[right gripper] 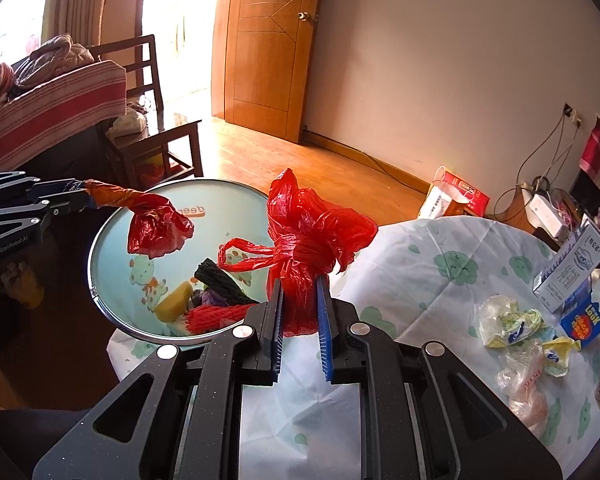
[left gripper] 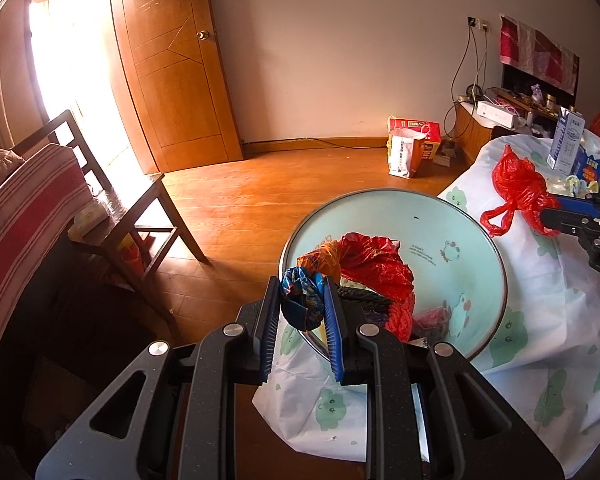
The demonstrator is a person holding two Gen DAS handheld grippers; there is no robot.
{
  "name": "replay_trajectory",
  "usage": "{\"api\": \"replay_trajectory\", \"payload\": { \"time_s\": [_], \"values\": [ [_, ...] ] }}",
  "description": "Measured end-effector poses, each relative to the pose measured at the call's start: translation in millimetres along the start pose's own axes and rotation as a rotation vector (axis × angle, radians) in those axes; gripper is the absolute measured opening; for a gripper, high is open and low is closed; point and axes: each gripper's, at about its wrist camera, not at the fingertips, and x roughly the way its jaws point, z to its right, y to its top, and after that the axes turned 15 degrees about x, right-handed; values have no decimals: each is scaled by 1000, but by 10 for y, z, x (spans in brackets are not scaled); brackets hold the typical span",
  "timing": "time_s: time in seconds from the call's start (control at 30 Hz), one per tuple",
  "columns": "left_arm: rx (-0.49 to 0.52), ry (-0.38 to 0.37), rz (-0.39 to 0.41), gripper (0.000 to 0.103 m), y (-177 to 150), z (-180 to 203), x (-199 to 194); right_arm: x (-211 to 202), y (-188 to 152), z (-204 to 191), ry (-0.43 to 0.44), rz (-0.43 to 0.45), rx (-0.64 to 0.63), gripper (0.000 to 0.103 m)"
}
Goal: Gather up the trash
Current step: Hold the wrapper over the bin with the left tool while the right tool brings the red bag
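Note:
My left gripper [left gripper: 302, 285] is shut on a crumpled foil wrapper [left gripper: 306, 300], blue at the jaws and orange then red further out. The wrapper hangs over a pale green basin [left gripper: 440, 232] on the table's left end. In the right wrist view the same wrapper [right gripper: 156, 228] dangles from the left gripper [right gripper: 85, 193] above the basin [right gripper: 236, 204]. The basin holds a black piece, a yellow piece and red netting. My right gripper [right gripper: 300, 280] is shut on a knotted red plastic bag [right gripper: 312, 236], held up beside the basin's right rim. The bag [left gripper: 516, 184] and right gripper [left gripper: 550, 216] also show in the left wrist view.
A white cloth with green clouds [right gripper: 440, 280] covers the table. On its right lie a milk carton [right gripper: 568, 276], a blue box [right gripper: 582, 320], crumpled wrappers [right gripper: 512, 324] and a clear plastic bag [right gripper: 524, 392]. A wooden chair [left gripper: 140, 208] stands left; paper bags [left gripper: 410, 148] sit on the floor.

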Motion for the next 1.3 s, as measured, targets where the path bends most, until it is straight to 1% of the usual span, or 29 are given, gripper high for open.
{"api": "replay_trajectory", "payload": {
  "time_s": [0.43, 1.3],
  "values": [
    [-19, 15, 0, 21, 6, -72, 3, 106, 33, -104, 10, -17, -32, 16],
    [-31, 12, 1, 21, -9, -119, 29, 200, 74, -268, 23, -28, -69, 16]
  ]
}}
